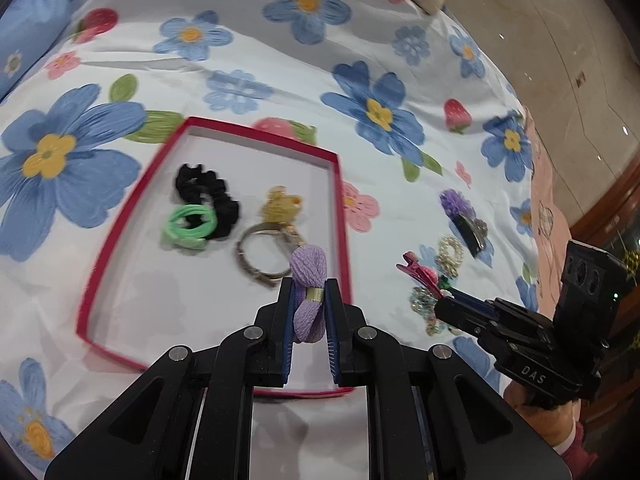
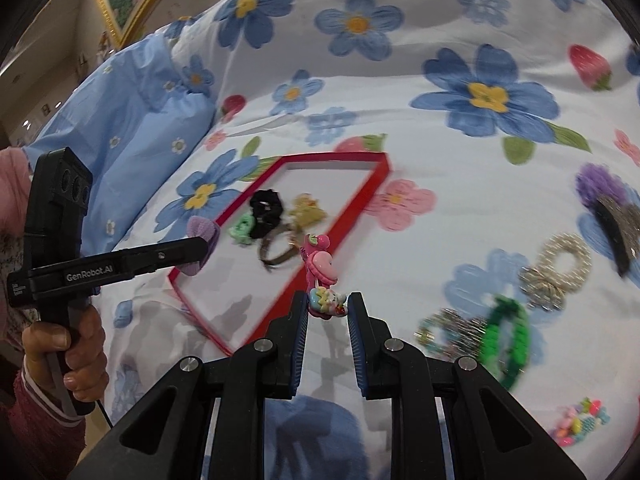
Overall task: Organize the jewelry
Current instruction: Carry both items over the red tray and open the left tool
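Purple hair tie (image 1: 307,296) in left tongs (image 1: 308,300), red tray (image 1: 340,200) beyond

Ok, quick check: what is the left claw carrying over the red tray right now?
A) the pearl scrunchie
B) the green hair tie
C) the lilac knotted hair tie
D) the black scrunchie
C: the left claw is shut on the lilac knotted hair tie, while the green hair tie and black scrunchie already lie in the red tray.
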### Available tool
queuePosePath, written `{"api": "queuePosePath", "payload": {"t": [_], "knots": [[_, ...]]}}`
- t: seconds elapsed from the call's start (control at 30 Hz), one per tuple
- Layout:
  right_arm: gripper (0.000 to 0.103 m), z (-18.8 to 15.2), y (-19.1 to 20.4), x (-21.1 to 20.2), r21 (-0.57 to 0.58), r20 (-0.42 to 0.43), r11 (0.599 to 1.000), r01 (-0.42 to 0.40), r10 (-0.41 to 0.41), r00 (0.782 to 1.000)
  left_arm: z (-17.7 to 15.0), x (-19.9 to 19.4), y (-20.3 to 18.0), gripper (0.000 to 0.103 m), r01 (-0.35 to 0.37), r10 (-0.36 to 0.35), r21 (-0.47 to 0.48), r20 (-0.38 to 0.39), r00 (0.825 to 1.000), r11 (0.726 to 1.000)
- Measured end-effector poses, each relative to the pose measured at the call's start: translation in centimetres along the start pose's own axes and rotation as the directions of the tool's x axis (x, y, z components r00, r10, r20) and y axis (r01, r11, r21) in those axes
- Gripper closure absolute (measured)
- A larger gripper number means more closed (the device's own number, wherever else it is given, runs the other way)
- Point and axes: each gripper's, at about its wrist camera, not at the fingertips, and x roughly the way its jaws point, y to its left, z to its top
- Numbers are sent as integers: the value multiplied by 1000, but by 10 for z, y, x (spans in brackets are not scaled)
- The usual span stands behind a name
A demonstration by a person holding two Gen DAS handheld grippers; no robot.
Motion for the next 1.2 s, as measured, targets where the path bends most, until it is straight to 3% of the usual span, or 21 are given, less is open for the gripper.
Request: {"api": "queuePosePath", "payload": {"t": [0.5, 1.2], "knots": [[83, 17, 55, 61, -77, -76, 994, -72, 66, 995, 2, -1, 58, 91, -57, 57, -83, -4, 998, 995], [83, 12, 69, 124, -178, -246, 983, -45, 0, 969, 3, 45, 96, 91, -101, 91, -123, -88, 992, 987]]}}
